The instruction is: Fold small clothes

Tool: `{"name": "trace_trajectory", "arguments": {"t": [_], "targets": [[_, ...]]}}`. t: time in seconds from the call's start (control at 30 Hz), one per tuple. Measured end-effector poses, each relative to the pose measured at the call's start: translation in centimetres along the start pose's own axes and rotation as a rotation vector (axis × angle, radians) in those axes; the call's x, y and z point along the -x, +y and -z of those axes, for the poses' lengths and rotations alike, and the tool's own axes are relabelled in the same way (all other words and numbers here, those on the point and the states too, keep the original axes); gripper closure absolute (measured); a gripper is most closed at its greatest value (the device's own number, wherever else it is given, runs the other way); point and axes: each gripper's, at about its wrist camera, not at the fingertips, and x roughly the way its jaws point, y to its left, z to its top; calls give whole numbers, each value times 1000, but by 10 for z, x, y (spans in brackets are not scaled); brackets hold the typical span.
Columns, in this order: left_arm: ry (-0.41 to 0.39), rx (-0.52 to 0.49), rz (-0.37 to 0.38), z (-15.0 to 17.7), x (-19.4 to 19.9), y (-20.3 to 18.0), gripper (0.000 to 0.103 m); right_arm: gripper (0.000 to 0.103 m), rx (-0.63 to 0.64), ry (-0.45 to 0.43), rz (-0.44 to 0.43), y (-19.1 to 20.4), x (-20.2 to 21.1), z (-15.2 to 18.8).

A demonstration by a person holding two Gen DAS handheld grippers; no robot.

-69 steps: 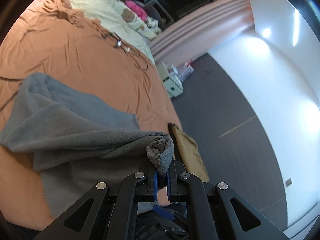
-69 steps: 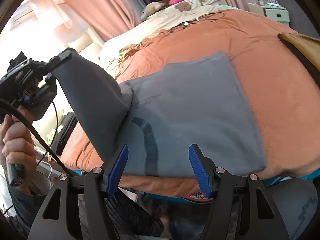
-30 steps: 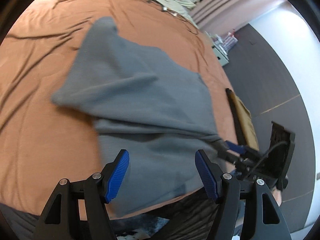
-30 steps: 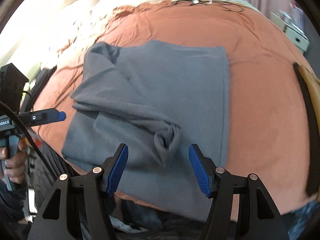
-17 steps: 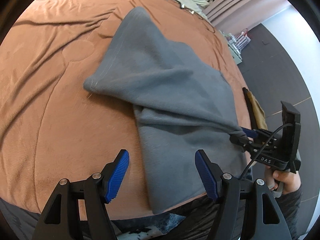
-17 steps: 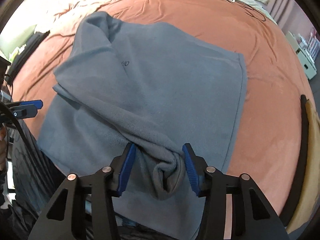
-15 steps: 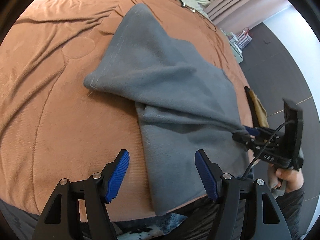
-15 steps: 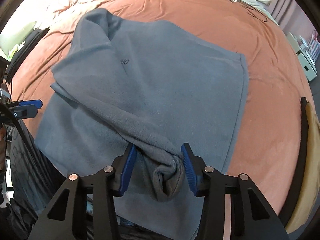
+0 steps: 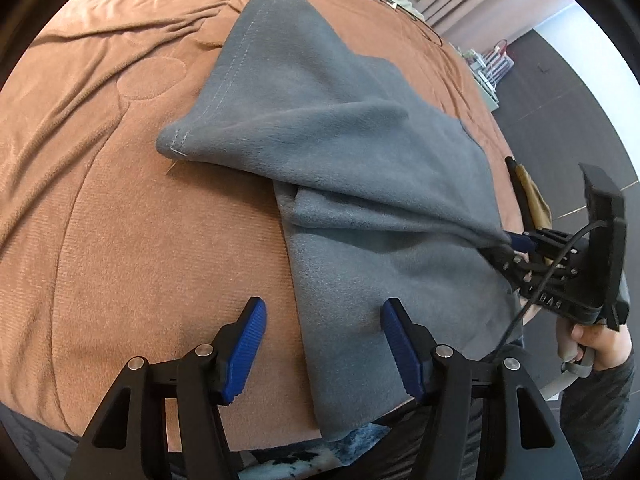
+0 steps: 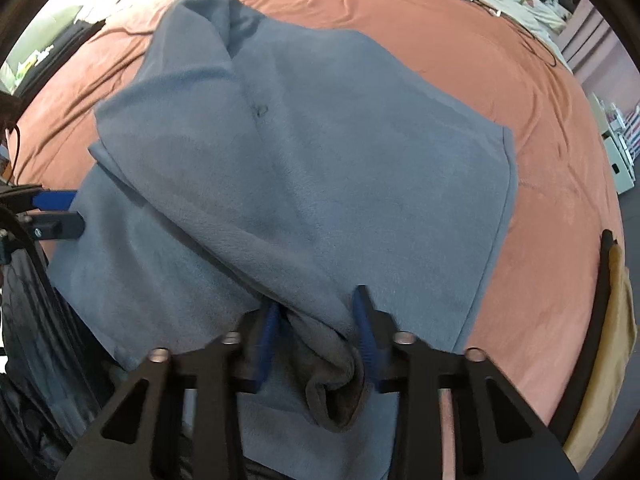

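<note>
Bed: orange cover served as the folding surface.
Fleece: grey, lay across the bed's near edge, one flap doubled diagonally over the body.
Right gripper: pads pinched a bunched roll of fleece, probably to drag that flap across.
Left gripper: spread wide, straddling the fleece's side edge, gripping nothing; likely placed for the next grab.

light: bright, even | edges: fisheye-warped, black vignette | blur: slight
</note>
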Motion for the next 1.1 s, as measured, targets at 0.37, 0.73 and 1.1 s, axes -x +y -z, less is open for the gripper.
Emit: {"name": "trace_trajectory", "arguments": {"t": [0.37, 0.73, 1.1], "targets": [[-26, -67, -27, 4, 10, -18, 41, 96, -168, -149, -119, -18, 45, 36], [-30, -147, -94, 8, 8, -33, 41, 96, -371, -173, -293, -78, 51, 91], [22, -163, -141, 16, -14, -30, 47, 96, -498, -167, -377, -107, 27, 124]]}}
